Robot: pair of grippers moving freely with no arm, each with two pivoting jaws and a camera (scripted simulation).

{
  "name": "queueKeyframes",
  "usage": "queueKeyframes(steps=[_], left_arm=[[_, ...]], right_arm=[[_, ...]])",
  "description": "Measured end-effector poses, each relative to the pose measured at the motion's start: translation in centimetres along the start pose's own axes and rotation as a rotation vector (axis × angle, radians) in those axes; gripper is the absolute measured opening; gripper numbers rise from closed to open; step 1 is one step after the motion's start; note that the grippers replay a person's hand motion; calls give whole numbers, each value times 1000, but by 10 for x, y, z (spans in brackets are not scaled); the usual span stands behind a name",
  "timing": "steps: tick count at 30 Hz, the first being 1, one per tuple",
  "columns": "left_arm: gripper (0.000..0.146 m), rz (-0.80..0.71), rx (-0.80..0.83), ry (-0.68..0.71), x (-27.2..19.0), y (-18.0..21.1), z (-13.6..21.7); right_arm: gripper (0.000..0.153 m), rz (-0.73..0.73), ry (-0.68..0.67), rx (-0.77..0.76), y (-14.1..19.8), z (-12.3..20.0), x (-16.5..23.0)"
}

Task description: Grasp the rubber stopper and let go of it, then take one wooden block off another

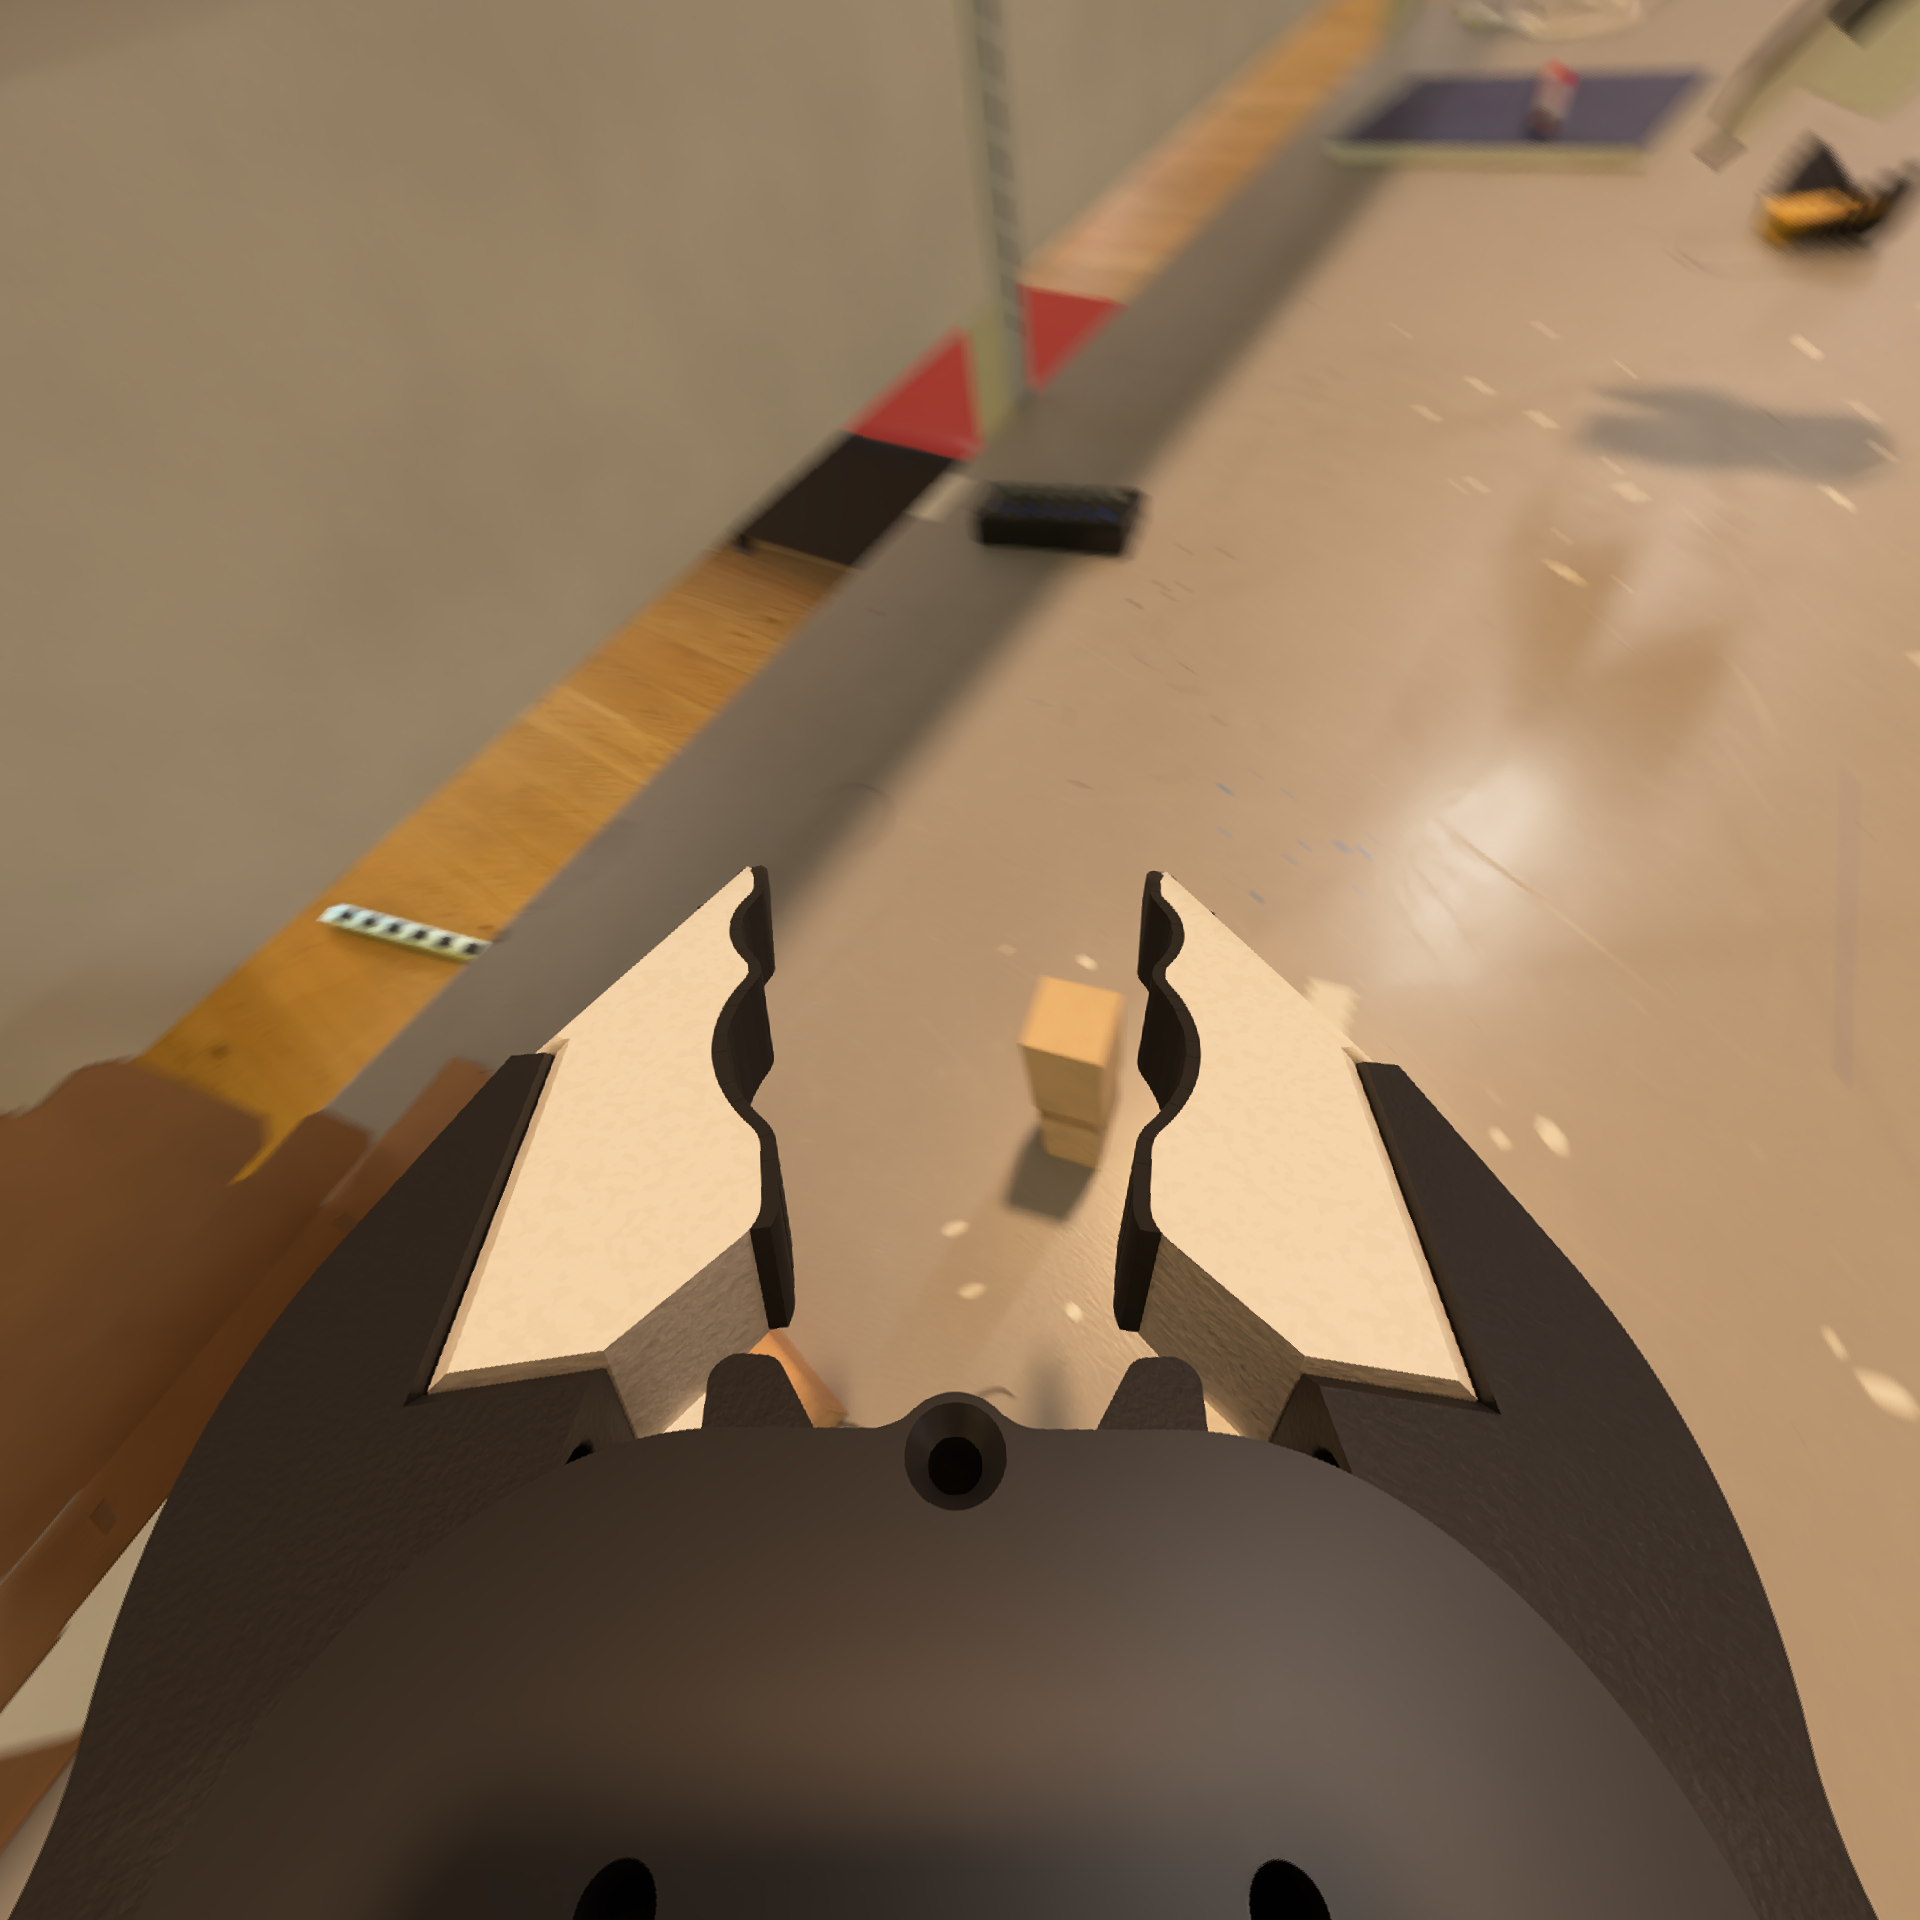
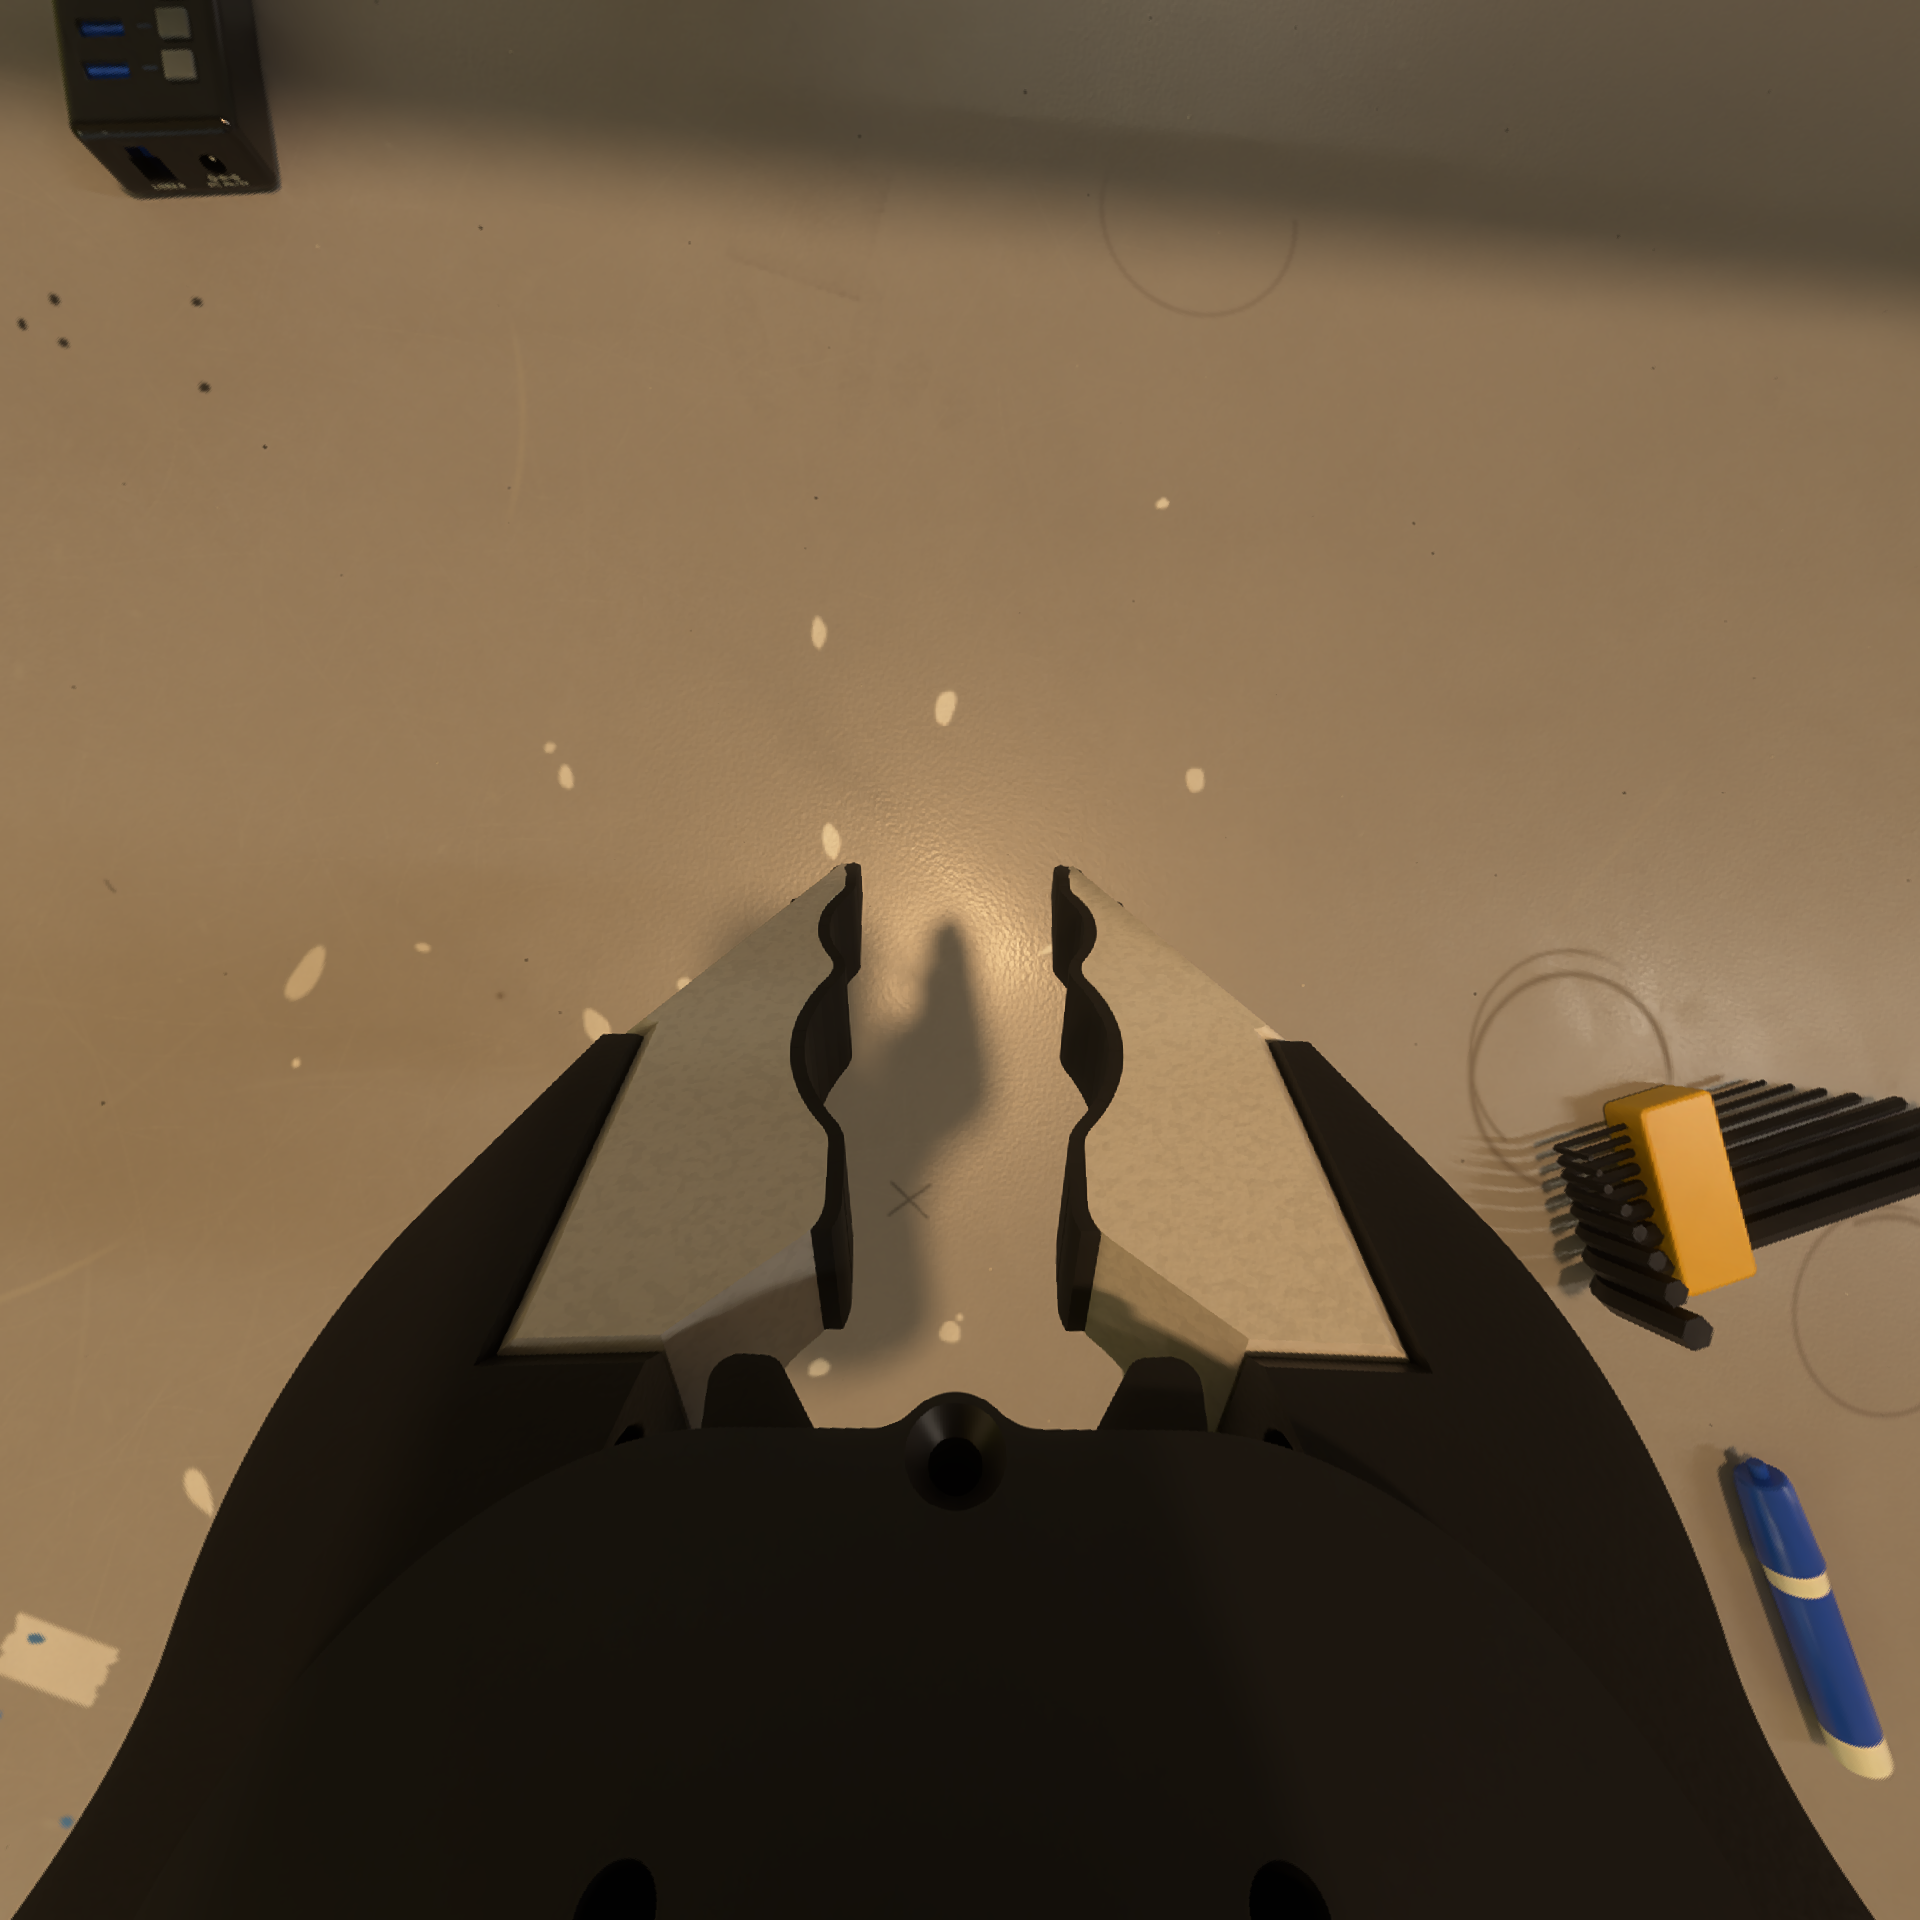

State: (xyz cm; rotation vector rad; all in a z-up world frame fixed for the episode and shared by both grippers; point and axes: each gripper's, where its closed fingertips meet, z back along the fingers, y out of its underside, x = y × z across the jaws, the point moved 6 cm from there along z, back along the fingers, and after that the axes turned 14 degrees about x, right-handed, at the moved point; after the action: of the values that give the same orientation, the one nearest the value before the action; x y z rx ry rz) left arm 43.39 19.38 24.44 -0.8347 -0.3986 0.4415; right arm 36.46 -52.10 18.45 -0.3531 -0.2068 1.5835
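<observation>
In the left wrist view, two light wooden blocks [image 1: 1070, 1049] stand stacked on the beige table, the upper one on the lower one [image 1: 1070, 1141]. My left gripper [image 1: 954, 883] is open and empty, held above the table, with the stack seen between its fingers, closer to the right finger [image 1: 1226, 1091]. In the right wrist view, my right gripper [image 2: 956, 878] is open with a narrower gap and empty, looking down at bare table. No rubber stopper shows in either view.
A black USB hub [image 2: 166, 99] lies at the far left, also in the left wrist view [image 1: 1055, 514]. A set of black hex keys in an orange holder [image 2: 1704, 1195] and a blue marker [image 2: 1808, 1610] lie to the right. A wall with a wooden strip [image 1: 582, 748] runs on the left.
</observation>
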Motion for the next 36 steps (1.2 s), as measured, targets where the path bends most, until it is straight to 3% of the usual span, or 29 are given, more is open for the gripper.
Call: queueKeyframes(steps=[6,12,21,36], left_arm=[[79,-75,288,158,-27,23,-31],[69,-85,449,231,-26,41,-69],[58,-110,495,316,-23,56,-101],[44,-126,438,351,-20,59,-109]], right_arm=[[37,11,-7,14,3,0,-1],[37,18,-18,35,6,-3,-1],[37,23,-27,62,8,-7,-2],[37,52,-27,94,7,-14,2]])
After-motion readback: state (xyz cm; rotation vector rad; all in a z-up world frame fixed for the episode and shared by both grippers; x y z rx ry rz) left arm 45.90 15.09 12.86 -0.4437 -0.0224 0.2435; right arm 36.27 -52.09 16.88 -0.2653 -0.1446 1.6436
